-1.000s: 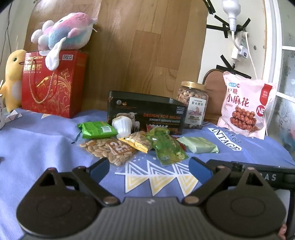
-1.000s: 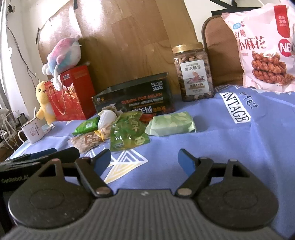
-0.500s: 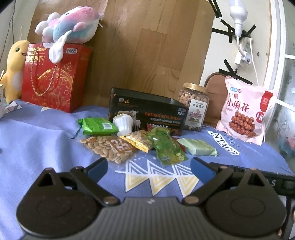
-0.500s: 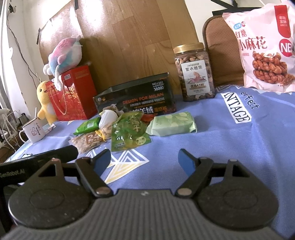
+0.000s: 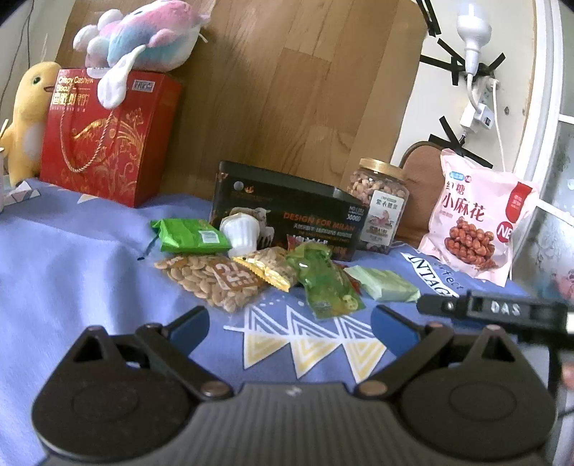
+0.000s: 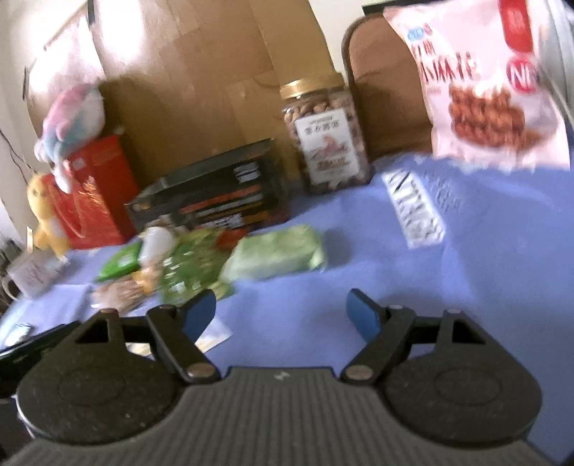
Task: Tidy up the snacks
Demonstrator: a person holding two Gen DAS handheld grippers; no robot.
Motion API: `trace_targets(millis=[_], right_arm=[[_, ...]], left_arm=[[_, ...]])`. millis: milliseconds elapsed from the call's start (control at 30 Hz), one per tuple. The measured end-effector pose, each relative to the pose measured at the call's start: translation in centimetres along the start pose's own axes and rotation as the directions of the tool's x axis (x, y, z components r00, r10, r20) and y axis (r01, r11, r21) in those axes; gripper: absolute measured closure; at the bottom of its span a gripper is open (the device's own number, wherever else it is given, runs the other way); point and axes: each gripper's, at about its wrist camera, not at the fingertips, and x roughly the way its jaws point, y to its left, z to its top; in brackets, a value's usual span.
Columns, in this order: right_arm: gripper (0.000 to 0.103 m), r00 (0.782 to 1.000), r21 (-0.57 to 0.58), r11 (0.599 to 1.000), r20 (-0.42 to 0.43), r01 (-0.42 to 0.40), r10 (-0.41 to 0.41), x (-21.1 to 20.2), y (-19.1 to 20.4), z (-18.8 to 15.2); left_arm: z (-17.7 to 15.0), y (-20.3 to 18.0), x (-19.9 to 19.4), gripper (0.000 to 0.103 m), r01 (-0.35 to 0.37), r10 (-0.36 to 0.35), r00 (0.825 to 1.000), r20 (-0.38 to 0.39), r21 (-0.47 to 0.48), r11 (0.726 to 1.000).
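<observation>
Small snack packets lie heaped on the blue cloth before a black tin box (image 5: 287, 211): a clear seed bag (image 5: 211, 279), a dark green packet (image 5: 190, 234), a white cup (image 5: 240, 233), a bright green pouch (image 5: 326, 283) and a pale green packet (image 5: 384, 288). My left gripper (image 5: 288, 326) hovers open, short of the heap, holding nothing. In the blurred right wrist view my right gripper (image 6: 283, 312) is open and empty, close to the pale green packet (image 6: 276, 258) and the green pouch (image 6: 190, 272).
A nut jar (image 5: 378, 204) and a pink snack bag (image 5: 477, 218) stand at the back right. A red gift box (image 5: 104, 139) topped by a plush toy (image 5: 143, 34) stands back left, beside a yellow plush (image 5: 25, 118). A mug (image 6: 27, 274) sits far left.
The right gripper has swung forward toward the packets, blurring its view. The left gripper has pulled back and up a little, and both stayed open.
</observation>
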Motion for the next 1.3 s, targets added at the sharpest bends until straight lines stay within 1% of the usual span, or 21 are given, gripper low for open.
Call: trace_targets(millis=[100, 167, 233, 267, 333, 400, 433, 500, 533, 600, 633, 667, 767, 833, 967, 1067, 1100, 1167, 1233, 1300], right_arm=[[0.021, 0.999, -0.094, 0.995, -0.035, 0.032, -0.036, 1.6, -0.3, 1.2], [0.021, 0.998, -0.115, 0.993, -0.041, 0.041, -0.046, 2.5, -0.8, 1.6], [0.019, 0.998, -0.109, 0.994, -0.064, 0.011, -0.018, 3.5, -1.2, 2.2], [0.018, 0.996, -0.090, 0.996, -0.093, -0.017, 0.009, 4.3, -1.3, 2.6], [0.016, 0.990, -0.018, 0.997, -0.119, -0.075, 0.073, 5.3, -1.5, 3.3], [0.009, 0.985, 0.027, 0.992, -0.123, -0.120, 0.123, 6.0, -1.3, 3.7], [0.007, 0.981, 0.026, 0.991, -0.139, -0.134, 0.136, 6.8, -1.0, 3.8], [0.007, 0.979, -0.008, 0.993, -0.166, -0.119, 0.116, 7.8, -0.3, 3.7], [0.009, 0.983, -0.053, 0.993, -0.152, -0.108, 0.099, 7.9, 0.3, 3.4], [0.028, 0.988, -0.180, 0.981, -0.148, -0.079, 0.052, 7.8, 1.5, 2.8], [0.033, 0.990, -0.230, 0.971, -0.140, -0.058, 0.026, 7.5, 2.0, 2.5], [0.033, 0.989, -0.241, 0.968, -0.143, -0.069, 0.035, 7.0, 2.1, 2.1], [0.034, 0.985, -0.219, 0.969, -0.155, -0.114, 0.081, 4.9, 1.5, 1.4], [0.034, 0.979, -0.231, 0.960, -0.168, -0.157, 0.120, 3.2, 1.7, 0.4], [0.033, 0.952, -0.277, 0.921, -0.217, -0.273, 0.217, -0.6, 3.2, -2.3], [0.031, 0.923, -0.299, 0.885, -0.255, -0.358, 0.288, -2.7, 5.0, -4.2], [0.030, 0.922, -0.322, 0.873, -0.250, -0.366, 0.294, -3.5, 5.5, -4.8], [0.016, 0.922, -0.359, 0.854, -0.243, -0.375, 0.303, -4.8, 6.4, -5.6], [0.012, 0.932, -0.400, 0.844, -0.211, -0.357, 0.294, -5.7, 6.7, -6.3], [0.012, 0.939, -0.425, 0.839, -0.206, -0.341, 0.277, -6.1, 6.6, -6.6]], left_arm=[[0.0, 0.0, 0.1, 0.003, -0.003, 0.003, 1.000, -0.004, 0.000, 1.000], [0.0, 0.1, 0.1, 0.003, -0.003, 0.003, 1.000, -0.007, -0.007, 1.000], [0.1, 0.2, 0.2, 0.003, -0.003, 0.003, 1.000, -0.010, -0.018, 1.000], [0.1, 0.3, 0.3, 0.003, -0.005, 0.004, 1.000, -0.013, -0.024, 1.000], [0.2, 0.5, 0.5, 0.003, -0.007, 0.006, 1.000, -0.019, -0.035, 0.999], [0.2, 0.7, 0.5, 0.003, -0.009, 0.009, 1.000, -0.017, -0.047, 0.999], [0.2, 0.8, 0.5, 0.003, -0.010, 0.009, 1.000, -0.016, -0.051, 0.999], [0.2, 0.8, 0.5, 0.003, -0.011, 0.010, 1.000, -0.017, -0.056, 0.998], [0.2, 0.9, 0.5, 0.003, -0.011, 0.010, 1.000, -0.016, -0.058, 0.998], [0.3, 0.9, 0.6, 0.003, -0.010, 0.009, 1.000, -0.015, -0.060, 0.998], [0.3, 0.9, 0.6, 0.003, -0.011, 0.010, 1.000, -0.016, -0.060, 0.998], [0.3, 1.0, 0.6, 0.003, -0.012, 0.010, 1.000, -0.017, -0.062, 0.998], [0.3, 1.2, 0.7, 0.003, -0.009, 0.007, 1.000, -0.025, -0.078, 0.997], [0.4, 1.6, 0.8, 0.003, -0.001, -0.002, 1.000, -0.029, -0.100, 0.995], [0.5, 2.3, 1.0, 0.003, 0.029, -0.036, 0.998, -0.047, -0.140, 0.990], [0.5, 2.4, 1.1, 0.003, 0.054, -0.063, 0.996, -0.058, -0.142, 0.988], [0.4, 2.3, 1.1, 0.004, 0.063, -0.072, 0.995, -0.063, -0.139, 0.988], [0.4, 2.1, 1.1, 0.009, 0.088, -0.100, 0.991, -0.089, -0.133, 0.987], [0.2, 2.0, 0.8, 0.016, 0.110, -0.128, 0.984, -0.126, -0.143, 0.984], [-0.2, 1.9, 0.3, 0.020, 0.149, -0.179, 0.970, -0.166, -0.181, 0.972]])
